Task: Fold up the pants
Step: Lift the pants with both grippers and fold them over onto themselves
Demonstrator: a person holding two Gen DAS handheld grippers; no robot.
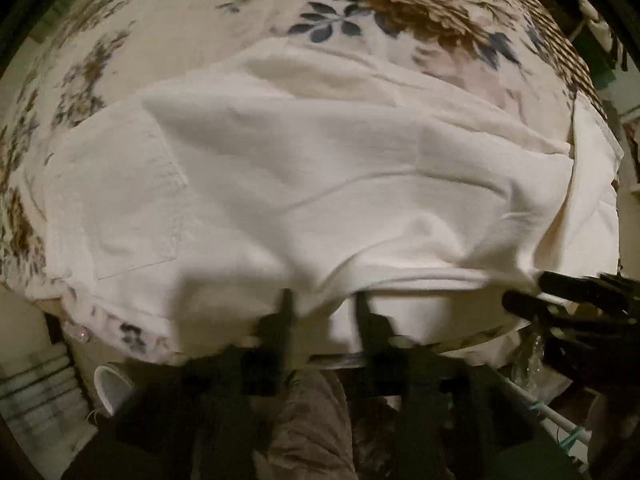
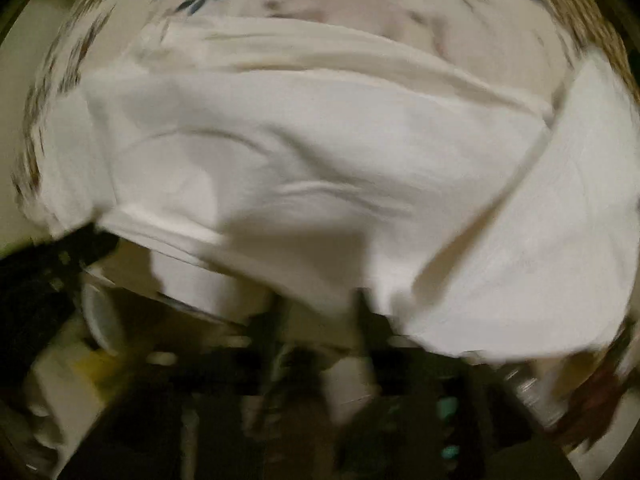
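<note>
White pants lie spread across a floral bedspread, a back pocket at the left. My left gripper is at the near edge of the pants, its two fingers apart with cloth draped over their tips. My right gripper shows in the left wrist view at the right end of the near hem. In the blurred right wrist view the pants fill the frame, and my right gripper has its fingers apart under the hem. The left gripper shows at the left there.
The bed's near edge runs just under the grippers. Below it are a white cup or shoe, stacked cloth, a white rail and the person's legs. A woven brown patch lies at the far right.
</note>
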